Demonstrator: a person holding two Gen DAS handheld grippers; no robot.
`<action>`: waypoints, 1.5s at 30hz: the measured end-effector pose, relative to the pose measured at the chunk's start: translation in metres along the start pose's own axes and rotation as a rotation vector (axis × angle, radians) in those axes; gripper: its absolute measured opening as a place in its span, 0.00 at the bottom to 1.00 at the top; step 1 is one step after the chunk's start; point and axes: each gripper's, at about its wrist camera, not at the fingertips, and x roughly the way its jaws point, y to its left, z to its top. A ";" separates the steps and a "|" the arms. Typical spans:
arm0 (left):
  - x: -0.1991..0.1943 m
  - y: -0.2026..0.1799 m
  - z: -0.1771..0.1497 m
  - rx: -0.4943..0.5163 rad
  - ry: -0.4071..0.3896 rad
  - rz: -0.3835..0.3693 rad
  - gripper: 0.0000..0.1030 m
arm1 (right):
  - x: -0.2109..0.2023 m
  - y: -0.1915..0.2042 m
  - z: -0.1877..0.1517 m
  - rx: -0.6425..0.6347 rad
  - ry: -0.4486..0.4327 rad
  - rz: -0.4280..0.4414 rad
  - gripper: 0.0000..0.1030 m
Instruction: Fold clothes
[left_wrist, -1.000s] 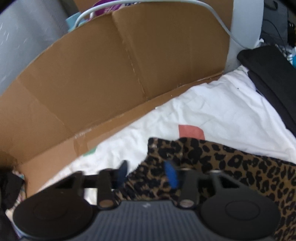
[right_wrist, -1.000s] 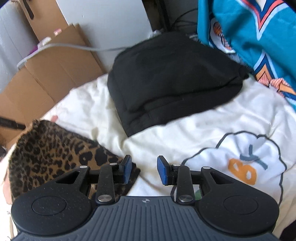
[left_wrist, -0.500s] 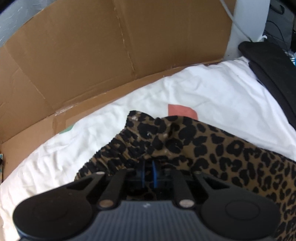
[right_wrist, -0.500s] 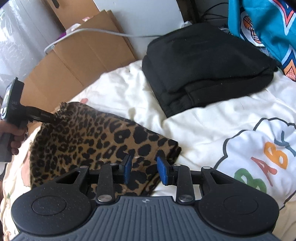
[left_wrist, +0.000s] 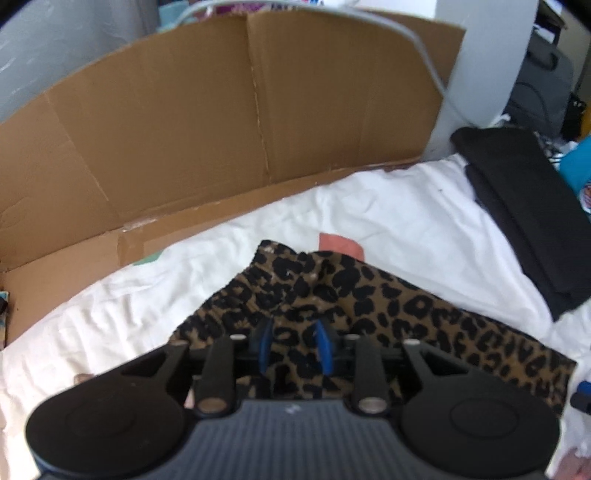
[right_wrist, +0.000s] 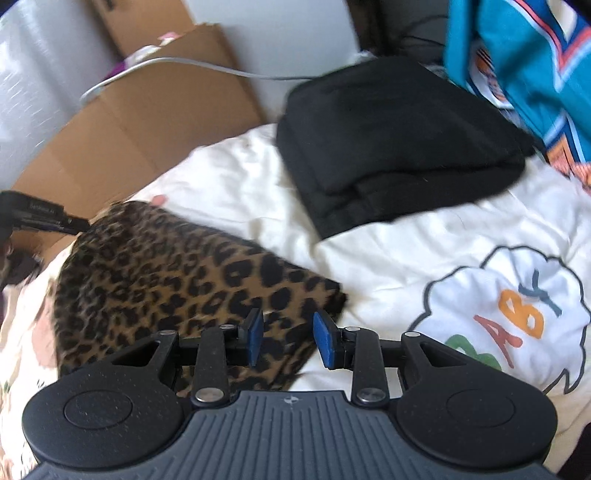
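Note:
A leopard-print garment (left_wrist: 406, 306) (right_wrist: 166, 266) lies folded flat on the white bedding (left_wrist: 406, 206). My left gripper (left_wrist: 293, 343) hovers low over its far-left end, near the ruffled edge, with the blue pads parted and fabric showing between them. In the right wrist view the left gripper (right_wrist: 44, 218) reaches that same edge from the left. My right gripper (right_wrist: 290, 339) is open just above the garment's near right corner, with nothing between its fingers.
A folded black garment (right_wrist: 399, 147) (left_wrist: 524, 206) sits on the bed beyond the leopard one. Flattened cardboard (left_wrist: 221, 129) (right_wrist: 140, 122) stands along the far side. A teal jersey (right_wrist: 517, 55) hangs at the right. The duvet's cloud print (right_wrist: 509, 314) lies to the right.
Half a second ago my left gripper was shut on the leopard garment's edge; now its pads have parted. The garment lies flatter, and the right gripper stayed open over its corner.

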 end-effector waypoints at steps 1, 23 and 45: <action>-0.007 0.002 -0.005 -0.003 -0.003 -0.010 0.28 | -0.004 0.004 0.001 -0.011 -0.003 0.009 0.36; -0.104 0.020 -0.220 0.017 0.108 -0.169 0.28 | -0.040 0.093 -0.034 -0.232 0.145 0.183 0.36; -0.087 -0.024 -0.276 0.099 0.174 -0.333 0.34 | -0.034 0.106 -0.061 -0.251 0.239 0.207 0.36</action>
